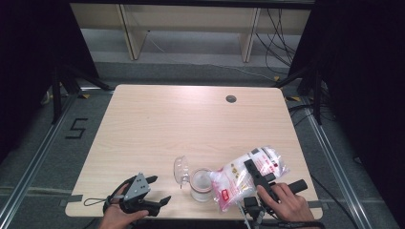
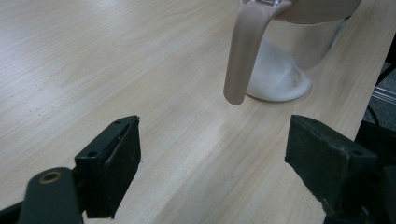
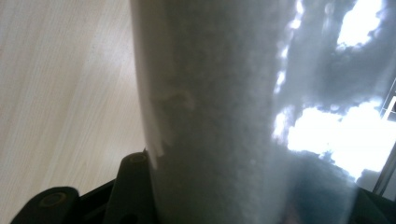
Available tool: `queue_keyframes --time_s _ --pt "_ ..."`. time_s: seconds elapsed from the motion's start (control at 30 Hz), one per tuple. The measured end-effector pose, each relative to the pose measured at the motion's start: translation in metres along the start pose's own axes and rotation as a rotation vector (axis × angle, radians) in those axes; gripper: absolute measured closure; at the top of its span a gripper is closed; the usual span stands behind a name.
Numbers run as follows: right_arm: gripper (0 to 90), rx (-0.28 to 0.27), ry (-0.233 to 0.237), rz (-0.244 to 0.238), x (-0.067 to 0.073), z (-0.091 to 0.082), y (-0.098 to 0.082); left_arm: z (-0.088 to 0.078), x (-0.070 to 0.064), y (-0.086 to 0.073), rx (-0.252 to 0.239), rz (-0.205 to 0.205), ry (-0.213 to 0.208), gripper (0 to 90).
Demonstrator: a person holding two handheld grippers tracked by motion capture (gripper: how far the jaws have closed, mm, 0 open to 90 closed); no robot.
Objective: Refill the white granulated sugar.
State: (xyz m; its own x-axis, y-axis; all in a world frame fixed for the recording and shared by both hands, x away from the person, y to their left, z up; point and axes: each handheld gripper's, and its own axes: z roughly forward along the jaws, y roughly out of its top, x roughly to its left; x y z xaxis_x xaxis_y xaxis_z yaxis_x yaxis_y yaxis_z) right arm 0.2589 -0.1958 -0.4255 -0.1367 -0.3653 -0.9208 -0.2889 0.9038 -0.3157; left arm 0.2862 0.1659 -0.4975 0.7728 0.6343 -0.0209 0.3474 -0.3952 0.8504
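Observation:
A clear plastic bag of white grains with a red-and-white label hangs tilted over a small glass jar near the table's front edge. My right gripper is shut on the bag's middle, and up close the bag stands between its jaws. The jar's hinged lid is swung open to the left. White grains lie in the jar's bottom. My left gripper rests open at the front left, with bare table between its jaws, a short way from the jar.
The light wooden table has a round cable hole near its far edge. The jar and both hands sit close to the front edge. Pale shelving stands on the floor beyond the table, dark curtains on both sides.

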Motion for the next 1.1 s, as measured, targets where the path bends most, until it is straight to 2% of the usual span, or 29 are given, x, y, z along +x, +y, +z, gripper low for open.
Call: queue_keyframes --time_s 0.1,0.7,0.93,1.03,1.07,1.1 --pt "57.2 -0.011 -0.014 0.024 0.0020 0.0007 -0.0004 0.0001 0.0000 0.0000 0.000 0.001 0.000 17.9" --pt "57.4 -0.017 -0.016 0.007 -0.0001 0.0001 0.0001 0.0003 0.0000 -0.0001 0.001 -0.001 0.000 17.9" --pt "57.5 0.004 -0.008 0.066 0.0042 -0.0013 0.0001 0.0003 0.0000 -0.0001 0.001 -0.001 -0.001 17.9" --pt "57.5 -0.001 -0.011 0.060 0.0041 -0.0014 0.0001 0.0001 0.0001 -0.0001 0.001 -0.001 0.000 17.9" --pt "57.5 -0.011 -0.017 0.028 0.0019 -0.0010 0.0004 0.0001 0.0001 -0.0001 0.001 -0.001 0.000 17.9" --pt "57.6 -0.009 -0.018 0.038 0.0027 -0.0012 0.0008 0.0000 0.0003 0.0000 0.002 -0.001 -0.002 17.9"
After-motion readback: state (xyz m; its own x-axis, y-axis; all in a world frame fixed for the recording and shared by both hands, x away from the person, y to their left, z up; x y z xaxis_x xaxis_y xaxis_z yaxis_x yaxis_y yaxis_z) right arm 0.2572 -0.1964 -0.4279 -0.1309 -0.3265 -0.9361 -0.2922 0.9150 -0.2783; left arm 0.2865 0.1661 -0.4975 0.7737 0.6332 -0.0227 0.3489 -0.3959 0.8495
